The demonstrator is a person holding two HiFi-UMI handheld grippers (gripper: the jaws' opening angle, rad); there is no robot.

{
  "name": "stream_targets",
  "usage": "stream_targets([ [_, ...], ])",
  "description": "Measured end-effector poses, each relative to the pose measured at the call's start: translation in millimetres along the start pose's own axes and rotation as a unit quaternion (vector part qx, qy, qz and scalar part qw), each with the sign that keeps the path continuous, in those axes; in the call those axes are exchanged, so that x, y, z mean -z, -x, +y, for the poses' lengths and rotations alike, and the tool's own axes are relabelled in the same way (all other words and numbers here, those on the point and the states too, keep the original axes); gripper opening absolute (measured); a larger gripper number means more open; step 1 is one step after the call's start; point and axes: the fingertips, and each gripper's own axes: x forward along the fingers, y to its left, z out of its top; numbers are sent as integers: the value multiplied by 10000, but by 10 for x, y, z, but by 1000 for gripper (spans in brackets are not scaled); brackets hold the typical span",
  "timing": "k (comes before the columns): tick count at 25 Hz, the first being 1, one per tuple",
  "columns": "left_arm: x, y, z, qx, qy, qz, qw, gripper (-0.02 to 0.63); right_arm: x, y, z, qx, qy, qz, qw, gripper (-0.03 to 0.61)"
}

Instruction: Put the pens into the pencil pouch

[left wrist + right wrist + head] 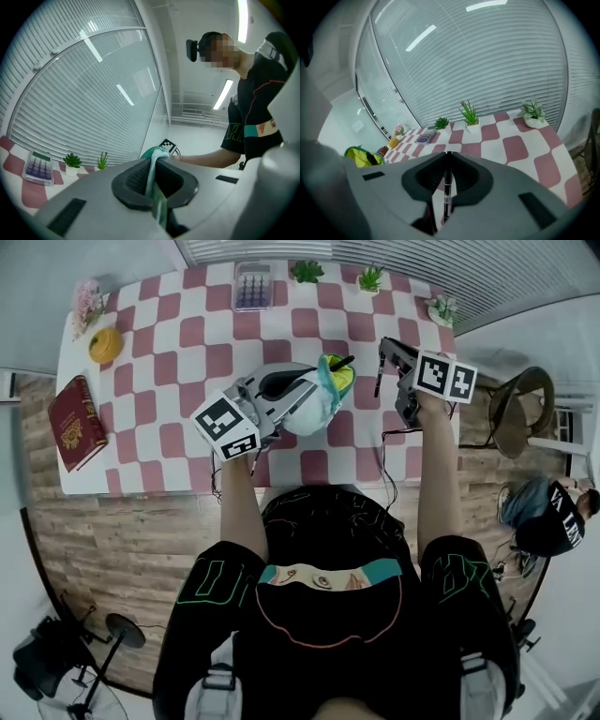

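The pencil pouch [323,390] is white and teal with a yellow-green lining, lifted above the checked table [187,343]. One black pen [339,364] sticks out of its open top. My left gripper [298,390] is shut on the pouch's teal edge [152,176], which runs between the pads in the left gripper view. My right gripper [382,360] is to the right of the pouch, raised off the table and shut on a black pen [447,190] that stands upright between its jaws. The same pen [378,379] hangs below the jaws in the head view. The pouch [363,157] shows at the left of the right gripper view.
A calculator [252,285] and small potted plants [307,271] stand along the table's far edge. A flower pot [86,302], an orange ball [105,345] and a dark red book [75,421] lie at the left. A chair [520,409] stands right of the table.
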Motion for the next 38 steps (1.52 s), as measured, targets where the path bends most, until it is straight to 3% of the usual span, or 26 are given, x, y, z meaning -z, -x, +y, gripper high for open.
stream_targets([
  [7, -122, -67, -148, -124, 198, -612, 9979, 2, -289, 472, 241, -441, 240, -874, 9949, 46],
  [12, -251, -236, -303, -159, 84, -788, 9967, 2, -500, 906, 315, -601, 481, -1475, 9861, 46],
  [22, -203, -645, -649, -59, -175, -702, 9974, 2, -834, 1727, 486, -1097, 798, -2585, 9564, 48],
  [28, -183, -908, -850, 32, -318, -620, 9976, 2, -991, 2301, 579, -1365, 934, -3263, 9307, 48],
  [38, -95, -1130, -1072, 60, -430, -542, 9976, 2, -1041, 2729, 774, -1763, 932, -3722, 9065, 48],
])
